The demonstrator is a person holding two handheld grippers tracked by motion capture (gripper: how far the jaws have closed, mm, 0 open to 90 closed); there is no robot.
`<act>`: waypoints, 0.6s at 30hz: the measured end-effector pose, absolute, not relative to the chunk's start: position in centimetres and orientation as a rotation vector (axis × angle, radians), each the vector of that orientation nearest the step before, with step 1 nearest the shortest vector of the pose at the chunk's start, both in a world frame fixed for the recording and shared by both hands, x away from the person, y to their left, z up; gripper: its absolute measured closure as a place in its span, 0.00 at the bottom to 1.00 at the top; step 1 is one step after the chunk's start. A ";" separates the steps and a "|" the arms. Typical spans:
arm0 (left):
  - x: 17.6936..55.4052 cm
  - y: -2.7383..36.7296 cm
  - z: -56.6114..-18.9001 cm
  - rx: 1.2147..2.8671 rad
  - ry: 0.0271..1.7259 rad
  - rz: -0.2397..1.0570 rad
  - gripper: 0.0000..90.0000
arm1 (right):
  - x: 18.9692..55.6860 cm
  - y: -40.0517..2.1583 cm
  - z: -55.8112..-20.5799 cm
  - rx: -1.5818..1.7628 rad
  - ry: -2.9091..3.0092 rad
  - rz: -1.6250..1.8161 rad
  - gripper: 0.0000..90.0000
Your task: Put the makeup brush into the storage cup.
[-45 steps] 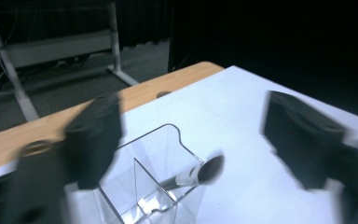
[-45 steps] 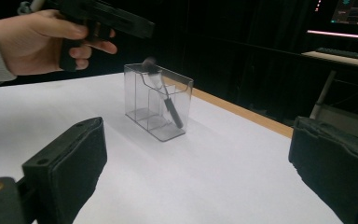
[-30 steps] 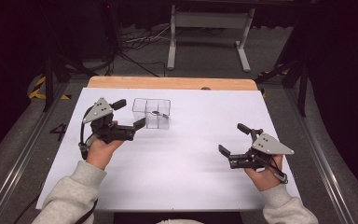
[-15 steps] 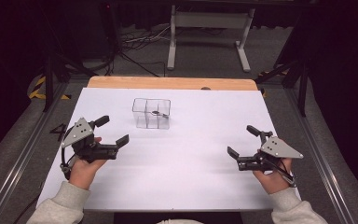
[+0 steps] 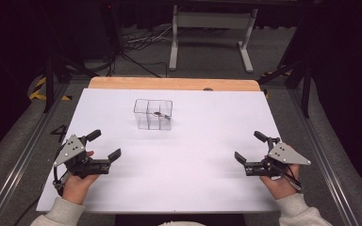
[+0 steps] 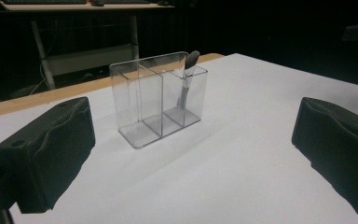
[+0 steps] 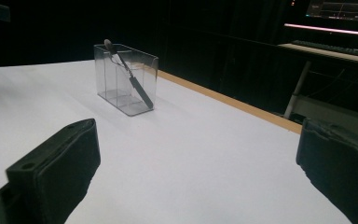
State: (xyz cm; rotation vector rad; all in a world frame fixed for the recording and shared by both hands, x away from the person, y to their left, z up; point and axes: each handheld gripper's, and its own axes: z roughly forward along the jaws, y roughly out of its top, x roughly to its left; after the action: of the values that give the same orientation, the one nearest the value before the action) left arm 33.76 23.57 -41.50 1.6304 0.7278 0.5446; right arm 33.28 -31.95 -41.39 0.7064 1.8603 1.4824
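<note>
A clear plastic organizer (image 5: 153, 114) with three compartments stands upright on the white table top (image 5: 193, 155), toward the back centre. A dark make-up brush (image 5: 159, 113) leans inside its right-hand compartment, head up. My left gripper (image 5: 105, 145) is held at the near left, well short of the organizer, open and empty. At the near right my right gripper (image 5: 249, 147) is likewise open and empty. The left gripper view looks between wide-apart jaws at the organizer (image 6: 161, 100) and the brush (image 6: 186, 79). In the right gripper view the organizer (image 7: 126, 79) holds the slanted brush (image 7: 128, 74).
A wooden strip (image 5: 169, 84) runs along the table's far edge. Beyond it stand a white frame stand (image 5: 207, 28) and cables on a dark floor. Metal rails (image 5: 23, 155) flank the table on both sides.
My left gripper has drawn back from beside the organizer to the near left of the table. The right gripper has shifted a little nearer and to the right. Both stay open.
</note>
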 end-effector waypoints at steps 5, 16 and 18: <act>33.2 23.8 -42.4 1.662 0.706 0.581 0.00 | 33.3 -32.0 -41.8 0.715 1.862 1.489 0.00; 32.5 24.2 -44.2 1.662 0.706 0.572 0.00 | 33.2 -32.3 -42.6 0.725 1.869 1.482 0.00; 32.5 24.3 -44.6 1.648 0.710 0.568 0.00 | 33.2 -32.4 -42.7 0.729 1.866 1.488 0.00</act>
State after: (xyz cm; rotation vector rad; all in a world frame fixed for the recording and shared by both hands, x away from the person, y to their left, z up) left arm 32.48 24.27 -44.55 1.6480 0.7100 0.5681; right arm 33.16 -32.35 -42.71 0.7288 1.8661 1.4882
